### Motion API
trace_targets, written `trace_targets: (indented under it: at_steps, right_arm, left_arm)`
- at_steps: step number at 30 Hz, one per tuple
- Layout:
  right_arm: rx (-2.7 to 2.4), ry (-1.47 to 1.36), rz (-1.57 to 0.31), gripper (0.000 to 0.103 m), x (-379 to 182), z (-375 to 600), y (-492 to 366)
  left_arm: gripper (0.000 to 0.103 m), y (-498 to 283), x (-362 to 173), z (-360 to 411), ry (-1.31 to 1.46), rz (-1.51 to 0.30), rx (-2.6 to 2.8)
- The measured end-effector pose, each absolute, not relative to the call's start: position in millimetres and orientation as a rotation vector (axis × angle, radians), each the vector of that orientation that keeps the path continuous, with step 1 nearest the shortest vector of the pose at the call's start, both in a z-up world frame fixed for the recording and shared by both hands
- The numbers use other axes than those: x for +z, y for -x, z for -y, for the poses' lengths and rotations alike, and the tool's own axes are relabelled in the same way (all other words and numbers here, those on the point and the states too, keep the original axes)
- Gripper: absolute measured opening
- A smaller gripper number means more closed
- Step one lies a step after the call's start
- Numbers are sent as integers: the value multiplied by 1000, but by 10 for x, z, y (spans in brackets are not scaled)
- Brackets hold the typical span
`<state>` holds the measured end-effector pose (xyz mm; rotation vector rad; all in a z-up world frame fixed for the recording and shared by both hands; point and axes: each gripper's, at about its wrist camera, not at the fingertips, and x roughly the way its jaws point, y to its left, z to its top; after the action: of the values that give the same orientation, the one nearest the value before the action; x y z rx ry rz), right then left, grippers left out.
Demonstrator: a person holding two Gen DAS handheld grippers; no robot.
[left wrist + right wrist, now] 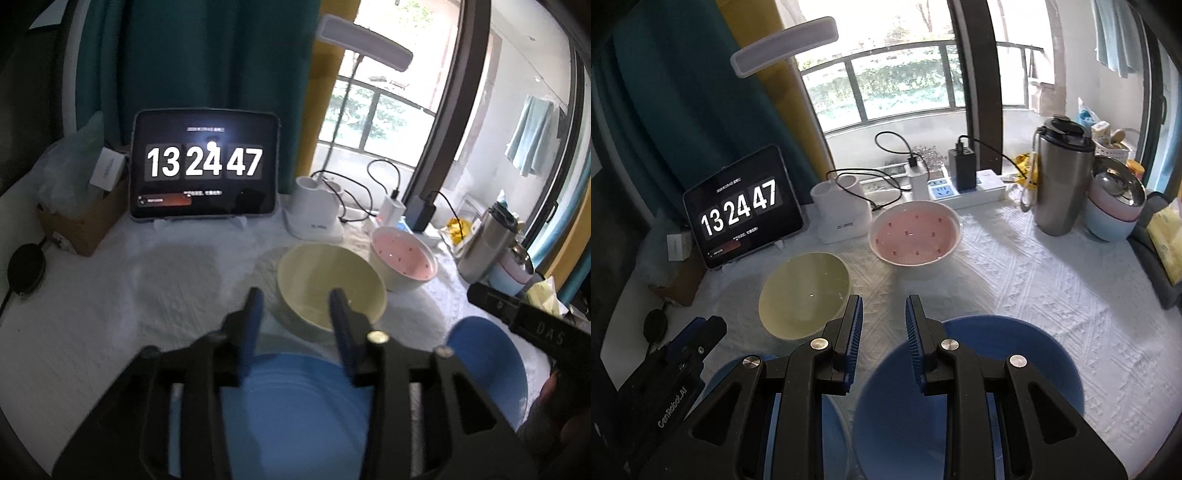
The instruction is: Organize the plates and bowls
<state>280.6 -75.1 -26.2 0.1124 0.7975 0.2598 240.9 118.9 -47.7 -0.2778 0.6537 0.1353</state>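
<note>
On the white cloth stand a pale yellow bowl (332, 288) and, behind it to the right, a pink dotted bowl (404, 260). My left gripper (295, 295) is open and hovers over a blue plate (295, 406), its tips in front of the yellow bowl's near left rim, with nothing between the pads. My right gripper (883, 306) is open and holds nothing. It sits above the far rim of a blue bowl (979, 387). From this side the yellow bowl (803, 295) lies ahead to the left and the pink bowl (915, 236) straight ahead.
A tablet (205, 166) showing a clock leans at the back, with a cardboard box (85, 225) to its left. A white lamp base (842, 214), a power strip (964, 192) with cables, a steel flask (1060, 177) and stacked bowls (1115, 206) line the back and right.
</note>
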Motion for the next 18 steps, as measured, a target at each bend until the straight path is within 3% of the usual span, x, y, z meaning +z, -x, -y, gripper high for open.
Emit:
trace_targets:
  at_steps: [18]
  right_arm:
    - [316, -85, -881, 26, -458, 187, -3028]
  left_arm:
    - [45, -2687, -664, -1542, 283, -717, 117]
